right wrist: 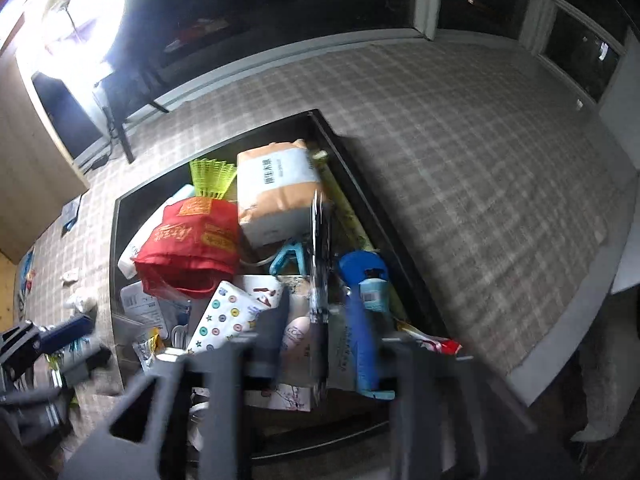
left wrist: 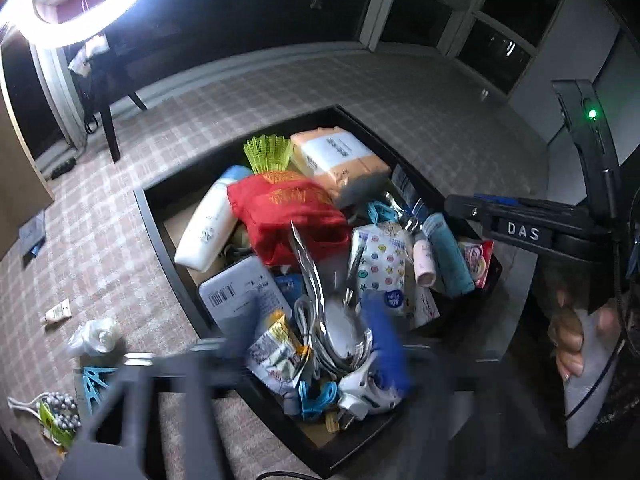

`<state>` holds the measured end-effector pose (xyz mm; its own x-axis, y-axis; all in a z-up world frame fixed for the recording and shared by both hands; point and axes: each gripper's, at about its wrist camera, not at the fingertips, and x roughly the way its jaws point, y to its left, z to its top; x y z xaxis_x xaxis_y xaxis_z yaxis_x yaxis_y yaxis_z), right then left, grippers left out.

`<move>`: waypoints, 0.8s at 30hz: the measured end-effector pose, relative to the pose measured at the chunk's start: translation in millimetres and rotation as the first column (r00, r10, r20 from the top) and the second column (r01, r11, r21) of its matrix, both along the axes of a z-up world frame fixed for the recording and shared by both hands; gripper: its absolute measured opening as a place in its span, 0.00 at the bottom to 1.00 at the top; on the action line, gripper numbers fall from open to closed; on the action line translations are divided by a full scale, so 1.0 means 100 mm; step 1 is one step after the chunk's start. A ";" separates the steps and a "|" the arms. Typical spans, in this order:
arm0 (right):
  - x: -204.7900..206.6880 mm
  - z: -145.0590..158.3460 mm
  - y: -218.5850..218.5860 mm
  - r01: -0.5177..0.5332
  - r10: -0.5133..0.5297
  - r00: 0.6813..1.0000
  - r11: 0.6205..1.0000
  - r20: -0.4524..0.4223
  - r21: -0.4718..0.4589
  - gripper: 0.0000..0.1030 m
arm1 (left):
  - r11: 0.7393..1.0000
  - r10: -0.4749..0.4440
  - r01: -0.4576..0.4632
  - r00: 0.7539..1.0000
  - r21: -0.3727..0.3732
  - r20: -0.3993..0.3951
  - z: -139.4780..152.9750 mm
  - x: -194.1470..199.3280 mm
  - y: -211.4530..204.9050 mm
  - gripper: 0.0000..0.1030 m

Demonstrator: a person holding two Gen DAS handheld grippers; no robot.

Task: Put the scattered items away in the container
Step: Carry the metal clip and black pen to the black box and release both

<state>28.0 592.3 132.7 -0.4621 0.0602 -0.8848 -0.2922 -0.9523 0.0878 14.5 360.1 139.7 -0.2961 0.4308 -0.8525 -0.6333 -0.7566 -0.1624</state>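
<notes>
A black container on the plaid cloth holds a red bag, a white bottle, a tissue pack and several small items. My left gripper hangs over its near corner with jaws wide apart. A silver spoon lies blurred between them, and neither pad presses on it. My right gripper is also above the container, open, with a blurred black pen standing loose between its fingers. The right gripper's body shows at the right of the left wrist view.
Left of the container lie a small tube, a crumpled plastic bag, a blue peg and a beaded massager. A ring light glares at the top left. The table's edge runs at the right.
</notes>
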 end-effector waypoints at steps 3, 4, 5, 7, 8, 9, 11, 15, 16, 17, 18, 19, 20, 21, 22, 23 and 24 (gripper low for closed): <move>0.03 0.05 0.00 0.000 0.000 1.000 1.000 -0.019 0.002 0.45 | 1.000 0.001 -0.001 1.000 -0.022 -0.014 0.00 0.01 -0.02 0.50; 0.02 0.06 -0.01 -0.003 0.003 1.000 1.000 -0.023 0.002 0.45 | 1.000 0.007 -0.008 1.000 -0.023 -0.009 -0.02 0.00 -0.05 0.50; 0.02 0.08 -0.03 -0.006 0.006 1.000 1.000 -0.027 0.002 0.45 | 1.000 0.016 -0.016 1.000 -0.025 -0.006 -0.03 -0.01 -0.08 0.50; 0.00 0.10 -0.07 -0.018 0.018 0.999 1.000 -0.035 -0.004 0.45 | 0.999 0.034 -0.034 0.999 -0.030 0.000 -0.05 -0.03 -0.15 0.49; -0.01 0.10 -0.11 -0.028 0.028 0.999 1.000 -0.038 -0.005 0.45 | 0.998 0.047 -0.047 0.999 -0.032 -0.001 -0.06 -0.04 -0.19 0.49; -0.03 0.11 -0.16 -0.039 0.039 0.998 0.999 -0.041 -0.005 0.45 | 0.998 0.061 -0.061 0.998 -0.033 0.000 -0.06 -0.05 -0.25 0.49; -0.06 0.10 -0.25 -0.060 0.060 0.997 0.998 -0.041 -0.008 0.45 | 0.996 0.086 -0.086 0.996 -0.035 0.008 -0.08 -0.08 -0.37 0.49; -0.16 0.08 -0.52 -0.111 0.110 0.993 0.994 -0.042 -0.019 0.45 | 0.988 0.149 -0.149 0.989 -0.038 0.011 -0.09 -0.17 -0.65 0.49; -0.19 0.08 -0.59 -0.125 0.124 0.991 0.992 -0.042 -0.020 0.45 | 0.986 0.163 -0.162 0.987 -0.039 0.012 -0.10 -0.19 -0.73 0.49; -0.22 0.07 -0.67 -0.140 0.139 0.989 0.990 -0.042 -0.022 0.45 | 0.983 0.179 -0.179 0.984 -0.041 0.012 -0.10 -0.21 -0.81 0.49; -0.25 0.07 -0.75 -0.158 0.157 0.987 0.987 -0.042 -0.023 0.45 | 0.979 0.199 -0.199 0.980 -0.044 0.011 -0.11 -0.24 -0.91 0.49; -0.29 0.06 -0.85 -0.179 0.178 0.983 0.984 -0.041 -0.026 0.45 | 0.975 0.216 -0.216 0.976 -0.047 0.010 -0.12 -0.26 -0.98 0.49; -0.33 0.05 -0.95 -0.201 0.200 0.979 0.979 -0.041 -0.029 0.45 | 0.971 0.233 -0.233 0.972 -0.050 0.008 -0.13 -0.29 -1.07 0.49; -0.37 0.04 -1.06 -0.226 0.225 0.974 0.973 -0.041 -0.033 0.45 | 0.965 0.258 -0.257 0.966 -0.055 0.008 -0.14 -0.32 -1.19 0.49; -0.41 0.04 -1.15 -0.249 0.247 0.968 0.968 -0.041 -0.034 0.45 | 0.959 0.280 -0.279 0.960 -0.057 0.009 -0.15 -0.35 -1.29 0.49; -0.45 0.03 -1.26 -0.273 0.271 0.962 0.962 -0.041 -0.033 0.45 | 0.952 0.302 -0.301 0.953 -0.058 0.010 -0.16 -0.38 -1.39 0.49; -0.48 0.02 -1.36 -0.291 0.289 0.956 0.956 -0.039 -0.033 0.45 | 0.942 0.331 -0.330 0.943 -0.060 0.010 -0.16 -0.41 -1.54 0.49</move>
